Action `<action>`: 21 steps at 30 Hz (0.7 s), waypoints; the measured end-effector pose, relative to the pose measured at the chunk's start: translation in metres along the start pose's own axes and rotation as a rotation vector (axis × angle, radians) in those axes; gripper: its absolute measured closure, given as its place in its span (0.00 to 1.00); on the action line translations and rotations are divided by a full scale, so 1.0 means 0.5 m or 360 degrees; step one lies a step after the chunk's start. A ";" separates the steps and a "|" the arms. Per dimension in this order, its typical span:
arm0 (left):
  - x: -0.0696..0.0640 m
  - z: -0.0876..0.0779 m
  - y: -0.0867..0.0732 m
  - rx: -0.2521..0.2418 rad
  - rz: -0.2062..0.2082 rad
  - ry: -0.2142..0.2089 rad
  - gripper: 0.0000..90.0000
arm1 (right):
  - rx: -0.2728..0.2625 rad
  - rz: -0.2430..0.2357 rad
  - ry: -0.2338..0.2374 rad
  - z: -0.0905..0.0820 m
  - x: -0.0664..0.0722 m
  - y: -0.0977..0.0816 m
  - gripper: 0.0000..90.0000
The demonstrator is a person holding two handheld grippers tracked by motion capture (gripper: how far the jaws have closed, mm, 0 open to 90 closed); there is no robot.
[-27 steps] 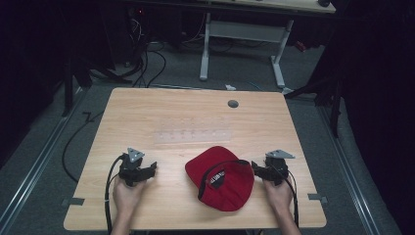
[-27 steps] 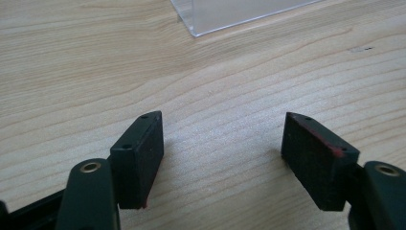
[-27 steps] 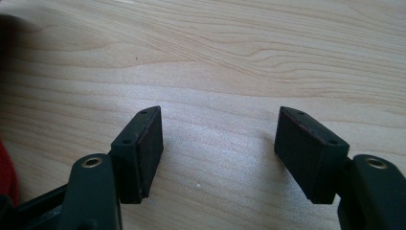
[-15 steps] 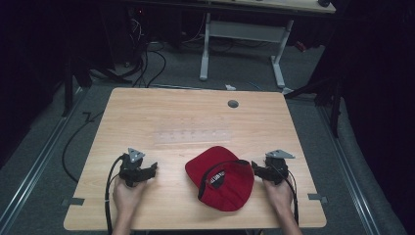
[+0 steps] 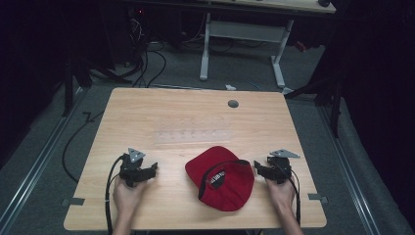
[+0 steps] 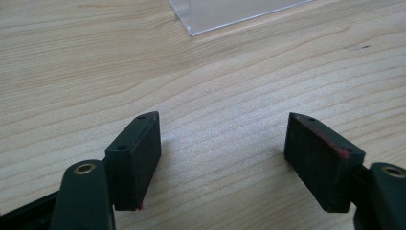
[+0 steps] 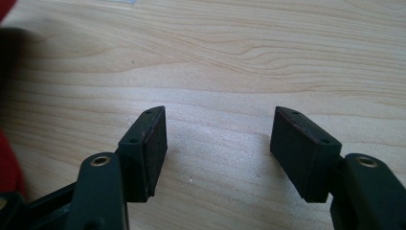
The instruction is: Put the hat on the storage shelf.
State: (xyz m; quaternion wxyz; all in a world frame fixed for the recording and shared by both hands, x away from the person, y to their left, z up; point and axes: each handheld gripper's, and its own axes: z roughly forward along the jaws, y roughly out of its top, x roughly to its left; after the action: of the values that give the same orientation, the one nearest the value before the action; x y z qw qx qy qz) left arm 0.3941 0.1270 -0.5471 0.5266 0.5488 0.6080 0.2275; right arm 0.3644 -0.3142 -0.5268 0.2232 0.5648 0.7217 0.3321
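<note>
Both grippers, left gripper (image 5: 152, 169) and right gripper (image 5: 258, 170), rest wide open and empty flanking the red cap (image 5: 222, 177) on the table (image 5: 161, 112); a shallow pinch could slip off its soft crown.

wooden table (image 5: 166, 117), grey floor (image 5: 44, 142) — dark room

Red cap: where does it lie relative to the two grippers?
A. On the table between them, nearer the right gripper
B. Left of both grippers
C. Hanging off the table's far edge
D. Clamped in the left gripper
A: the red cap rests on the table between the open left gripper and right gripper, close beside the right one.
</note>
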 end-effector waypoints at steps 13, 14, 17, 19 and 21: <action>0.000 0.000 0.000 -0.0002 -0.0003 -0.0001 0.32 | -0.0226 0.0082 0.0165 -0.072 -0.009 -0.001 0.43; 0.000 0.000 0.000 -0.0001 -0.0003 -0.0001 0.32 | -0.0243 0.0078 0.0179 -0.078 -0.009 0.000 0.43; 0.000 0.000 0.000 -0.0002 -0.0003 -0.0001 0.32 | -0.0282 0.0075 0.0229 -0.098 -0.005 0.001 0.43; -0.001 0.000 0.000 -0.0003 -0.0006 -0.0001 0.32 | -0.0304 0.0066 0.0272 -0.109 0.000 0.001 0.42; 0.000 0.000 0.000 -0.0002 -0.0003 -0.0001 0.32 | -0.0308 0.0055 0.0289 -0.113 0.003 0.001 0.42</action>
State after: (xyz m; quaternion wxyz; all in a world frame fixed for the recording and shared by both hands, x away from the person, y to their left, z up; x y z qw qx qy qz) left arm 0.3942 0.1268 -0.5471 0.5273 0.5481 0.6082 0.2272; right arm 0.3251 -0.3253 -0.4878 0.2047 0.5207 0.6937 0.4536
